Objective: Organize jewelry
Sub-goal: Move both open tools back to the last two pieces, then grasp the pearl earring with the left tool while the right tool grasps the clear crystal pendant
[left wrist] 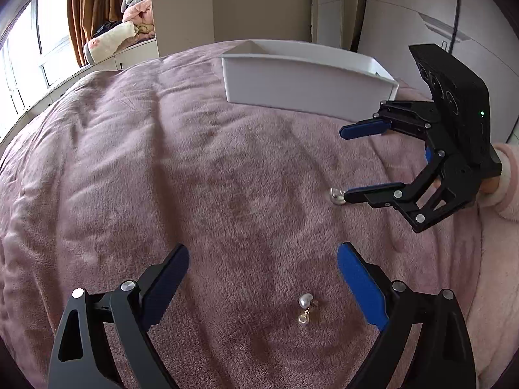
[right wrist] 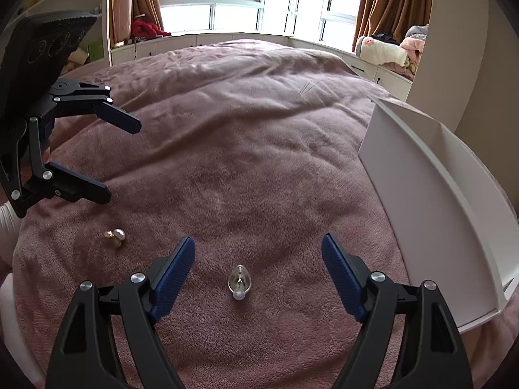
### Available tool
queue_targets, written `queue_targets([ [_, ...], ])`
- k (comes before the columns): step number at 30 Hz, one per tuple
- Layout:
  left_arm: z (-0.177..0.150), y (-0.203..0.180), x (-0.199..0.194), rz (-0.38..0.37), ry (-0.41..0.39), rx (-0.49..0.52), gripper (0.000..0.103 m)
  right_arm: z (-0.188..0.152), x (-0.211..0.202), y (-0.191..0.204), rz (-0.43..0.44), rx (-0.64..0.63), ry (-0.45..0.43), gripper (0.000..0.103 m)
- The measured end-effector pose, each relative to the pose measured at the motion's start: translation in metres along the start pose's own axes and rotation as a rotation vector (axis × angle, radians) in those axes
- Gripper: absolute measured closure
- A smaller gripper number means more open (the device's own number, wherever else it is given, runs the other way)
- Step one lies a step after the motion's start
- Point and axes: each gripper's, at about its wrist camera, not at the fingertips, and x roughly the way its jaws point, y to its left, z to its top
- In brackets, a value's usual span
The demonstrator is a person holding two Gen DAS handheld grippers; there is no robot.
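Observation:
A pearl earring with a gold clasp lies on the pink blanket between the open fingers of my left gripper. It also shows in the right wrist view. A second earring, a clear teardrop hoop with a pearl, lies between the open fingers of my right gripper. In the left wrist view this earring sits just past the lower fingertip of the right gripper. The left gripper is seen open at the left of the right wrist view. Both grippers are empty.
A white divided organizer box stands on the blanket beyond the grippers; it is at the right in the right wrist view. The pink fleece blanket covers the bed. Windows, curtains and shelves lie beyond the bed.

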Motion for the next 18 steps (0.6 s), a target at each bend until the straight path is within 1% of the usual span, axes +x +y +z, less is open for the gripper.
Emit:
queue_targets([
  [3,-0.012,-0.010,0.009,0.004,0.023,0.066,0.009,-0.009,0.016,-0.001,0.042,0.027,0.051,0.031],
  [4,-0.015,-0.012,0.009,-0.001,0.026,0.078,0.009,-0.010,0.018,-0.002,0.043,0.025,0.065,0.035],
  [6,-0.020,-0.014,0.012,0.017,0.043,0.100,0.009,-0.013,0.024,0.000,0.026,0.005,0.094,0.038],
  [7,-0.023,-0.014,0.014,0.026,0.057,0.104,0.009,-0.014,0.026,0.000,0.029,0.002,0.103,0.042],
  [8,-0.025,-0.012,0.017,0.033,0.067,0.101,0.013,-0.014,0.027,0.000,0.035,0.005,0.105,0.045],
  [9,-0.028,-0.010,0.019,0.030,0.079,0.092,0.022,-0.015,0.026,0.001,0.036,0.005,0.104,0.047],
  [10,-0.031,-0.008,0.021,0.023,0.091,0.082,0.027,-0.015,0.026,0.001,0.034,0.000,0.103,0.052],
  [11,-0.033,-0.006,0.021,0.017,0.095,0.076,0.029,-0.014,0.026,0.002,0.036,-0.006,0.104,0.059],
  [13,-0.037,-0.008,0.020,0.026,0.090,0.092,0.035,-0.013,0.026,0.003,0.041,-0.012,0.106,0.062],
  [14,-0.038,-0.009,0.019,0.028,0.087,0.105,0.039,-0.013,0.026,0.004,0.046,-0.014,0.108,0.068],
  [15,-0.039,-0.010,0.018,0.025,0.082,0.116,0.047,-0.013,0.026,0.004,0.053,-0.016,0.110,0.071],
  [17,-0.040,-0.014,0.017,0.015,0.079,0.133,0.059,-0.011,0.027,0.006,0.064,-0.025,0.113,0.080],
  [18,-0.039,-0.015,0.017,0.007,0.081,0.139,0.063,-0.011,0.027,0.007,0.066,-0.029,0.115,0.081],
])
